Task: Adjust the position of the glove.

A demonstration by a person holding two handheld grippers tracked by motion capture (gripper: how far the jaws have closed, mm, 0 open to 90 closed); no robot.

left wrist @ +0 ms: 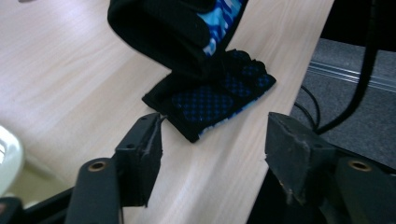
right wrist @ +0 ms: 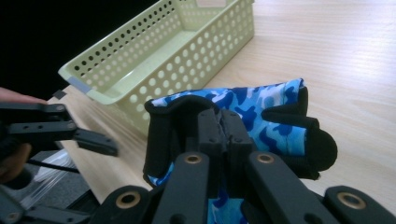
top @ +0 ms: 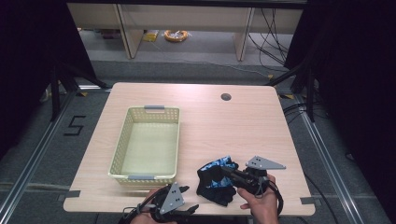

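Currently the right gripper (right wrist: 223, 135) has its fingers clamped on the cuff of the blue camouflage glove (top: 215, 179), lifting one end off the worktop (top: 224, 126) beside the basket (top: 145, 177), so the left gripper (left wrist: 212, 144), fingers parted and empty, can take the trailing edge.

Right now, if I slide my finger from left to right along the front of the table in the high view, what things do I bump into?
Left gripper → glove → right gripper, its jaws shut on the glove. The basket sits farther back on the table, above the left gripper, so it has no clear place in this row.
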